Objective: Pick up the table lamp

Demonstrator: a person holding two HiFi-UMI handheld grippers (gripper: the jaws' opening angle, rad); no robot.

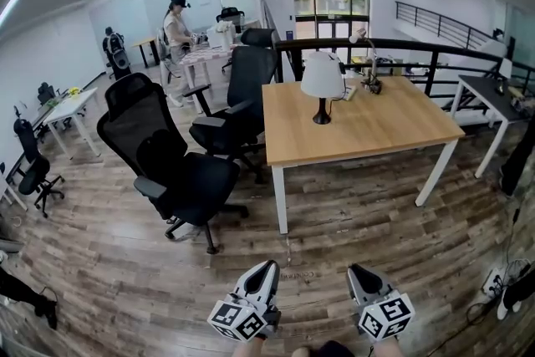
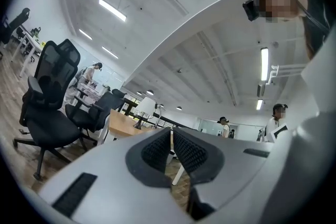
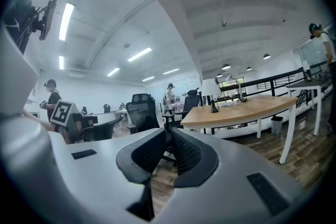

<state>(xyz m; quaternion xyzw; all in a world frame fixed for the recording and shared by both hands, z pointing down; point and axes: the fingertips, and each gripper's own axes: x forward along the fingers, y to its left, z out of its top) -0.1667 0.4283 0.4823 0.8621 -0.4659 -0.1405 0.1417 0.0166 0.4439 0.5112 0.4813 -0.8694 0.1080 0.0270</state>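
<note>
A table lamp point(image 1: 323, 84) with a white shade and a black foot stands upright on the far left part of a wooden table point(image 1: 368, 130). It shows small in the left gripper view point(image 2: 146, 108) and in the right gripper view point(image 3: 211, 93). Both grippers are at the bottom of the head view, well short of the table, over the wooden floor. My left gripper point(image 1: 269, 267) is shut with nothing in it. My right gripper point(image 1: 354, 271) is shut and empty too.
Two black office chairs point(image 1: 171, 163) stand left of the table, between me and its left side. A second lamp and small items point(image 1: 368, 79) sit at the table's far edge. A black railing point(image 1: 435, 54) runs behind. People work at desks point(image 1: 179, 29) far back.
</note>
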